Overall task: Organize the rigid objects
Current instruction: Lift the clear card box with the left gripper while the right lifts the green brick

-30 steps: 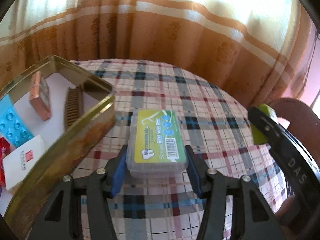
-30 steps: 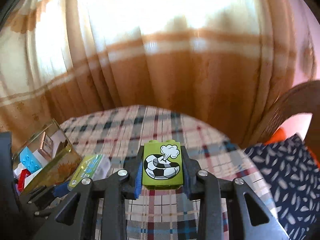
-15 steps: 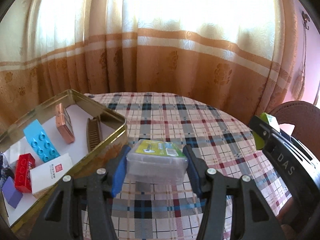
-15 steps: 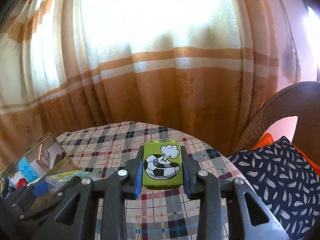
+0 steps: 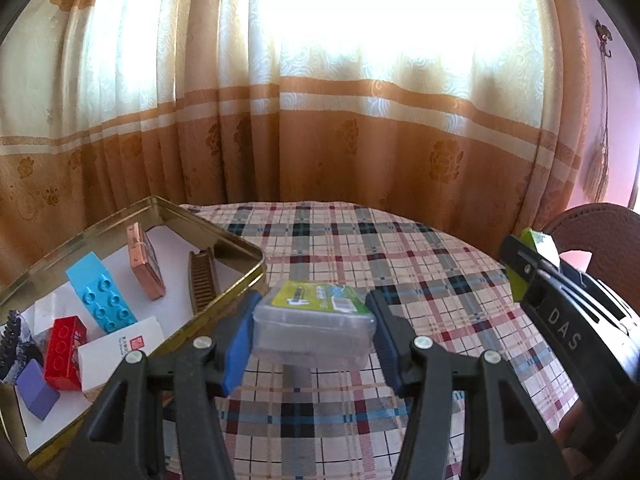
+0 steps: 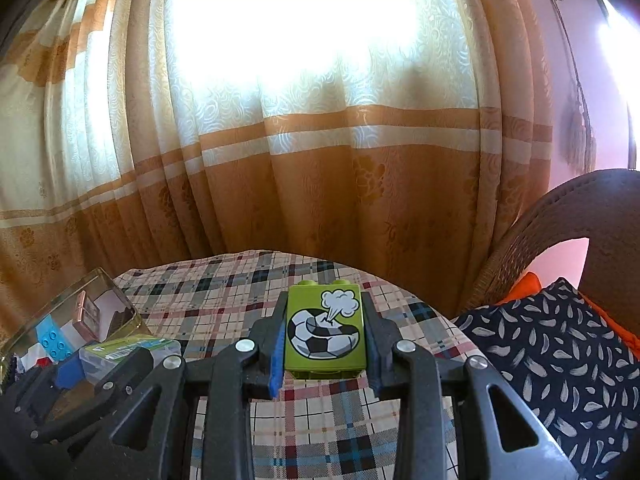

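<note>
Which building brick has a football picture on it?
The green brick, pinched in the right gripper. The blue brick and red brick in the gold tin show only plain studs.

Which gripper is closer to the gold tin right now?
Left. The left gripper, holding the clear box, sits just beside the gold tin; the right gripper, holding the green brick, is farther off.

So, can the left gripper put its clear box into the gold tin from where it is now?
Probably yes. The left gripper holds the clear box just beside the gold tin, which is open on top, and bare white floor shows near the comb.
</note>
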Demonstrator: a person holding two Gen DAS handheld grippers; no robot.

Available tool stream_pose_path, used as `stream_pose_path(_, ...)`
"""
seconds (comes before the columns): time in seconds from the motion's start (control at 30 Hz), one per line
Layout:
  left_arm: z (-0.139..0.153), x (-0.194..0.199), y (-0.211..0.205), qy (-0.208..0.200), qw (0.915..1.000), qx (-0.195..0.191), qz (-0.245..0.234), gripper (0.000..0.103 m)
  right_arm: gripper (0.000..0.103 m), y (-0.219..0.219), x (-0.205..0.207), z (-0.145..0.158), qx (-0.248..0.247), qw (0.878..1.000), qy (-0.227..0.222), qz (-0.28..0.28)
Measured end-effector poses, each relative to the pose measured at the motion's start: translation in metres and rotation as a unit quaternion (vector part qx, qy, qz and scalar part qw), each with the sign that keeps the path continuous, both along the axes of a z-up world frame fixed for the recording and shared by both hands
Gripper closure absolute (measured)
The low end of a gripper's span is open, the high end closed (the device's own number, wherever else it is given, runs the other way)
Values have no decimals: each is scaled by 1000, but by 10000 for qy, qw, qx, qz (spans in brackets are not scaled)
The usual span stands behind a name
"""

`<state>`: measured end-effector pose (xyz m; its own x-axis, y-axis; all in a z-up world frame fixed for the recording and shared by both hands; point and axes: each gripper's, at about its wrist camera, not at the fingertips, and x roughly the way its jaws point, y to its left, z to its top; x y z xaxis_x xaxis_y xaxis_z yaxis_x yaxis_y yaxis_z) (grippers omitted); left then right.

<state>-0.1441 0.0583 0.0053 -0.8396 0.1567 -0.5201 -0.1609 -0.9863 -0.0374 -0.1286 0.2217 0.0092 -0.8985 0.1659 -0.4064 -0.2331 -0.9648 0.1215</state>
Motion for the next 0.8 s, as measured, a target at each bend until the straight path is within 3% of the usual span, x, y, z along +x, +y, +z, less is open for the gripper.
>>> stream_pose_path(0.8,6,19,-12,380,9990,-192,150,50,69,-17,13,4,177,9996,220,31)
